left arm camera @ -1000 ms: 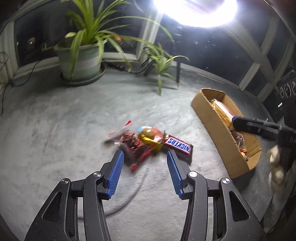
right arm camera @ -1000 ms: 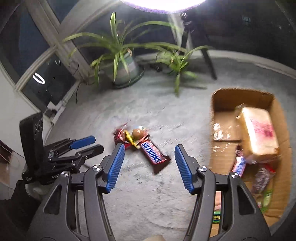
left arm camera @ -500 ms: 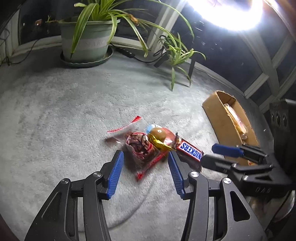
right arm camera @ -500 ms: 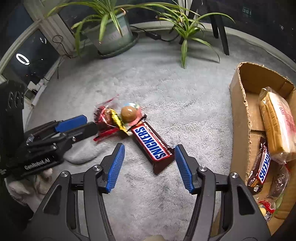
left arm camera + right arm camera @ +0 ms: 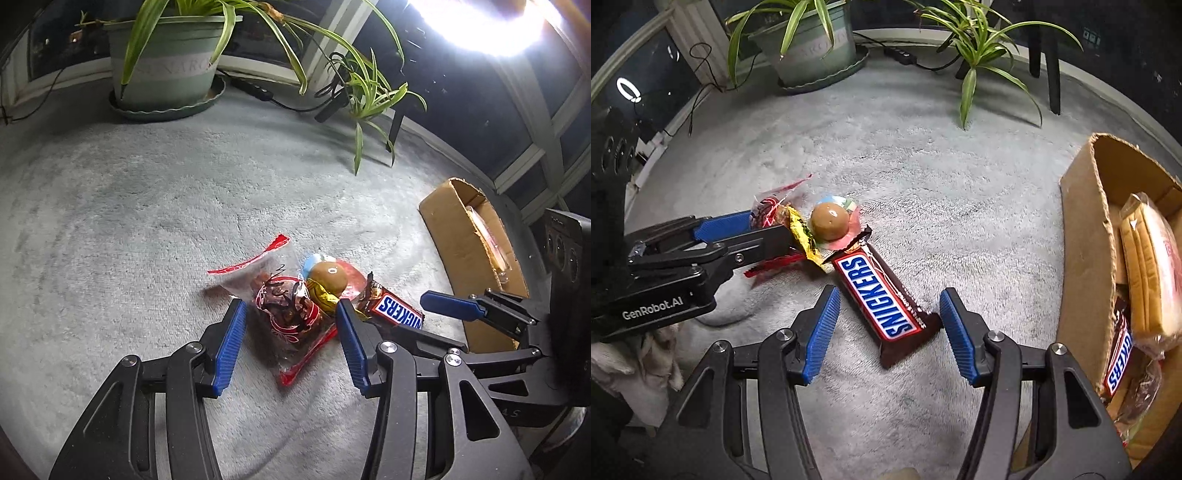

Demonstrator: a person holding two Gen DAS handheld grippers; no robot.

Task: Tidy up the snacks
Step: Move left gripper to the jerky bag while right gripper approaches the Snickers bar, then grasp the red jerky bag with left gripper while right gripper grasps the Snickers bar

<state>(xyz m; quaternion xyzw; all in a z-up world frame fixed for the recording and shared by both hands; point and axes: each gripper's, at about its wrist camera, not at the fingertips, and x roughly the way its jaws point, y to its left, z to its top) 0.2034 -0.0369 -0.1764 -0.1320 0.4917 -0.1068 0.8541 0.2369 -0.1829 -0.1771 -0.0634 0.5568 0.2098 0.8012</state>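
A strong lamp (image 5: 491, 26) glares white at the top right of the left view. The carpet (image 5: 147, 206) is evenly lit, windows are dark, edges bend strongly, focus is sharp.

We count: Snickers bars, two, one (image 5: 886, 295) between the right gripper's fingers, one (image 5: 1117, 363) in the cardboard box (image 5: 1086, 236) to its right; clear snack bag (image 5: 284, 314), one; domed candy (image 5: 830, 221), one; potted plants, two (image 5: 809, 40) (image 5: 975, 40); grippers, two (image 5: 288, 341) (image 5: 890, 330)

Snickers bar (image 5: 882, 295) lies flat beside clear red-edged snack bag (image 5: 284, 314).
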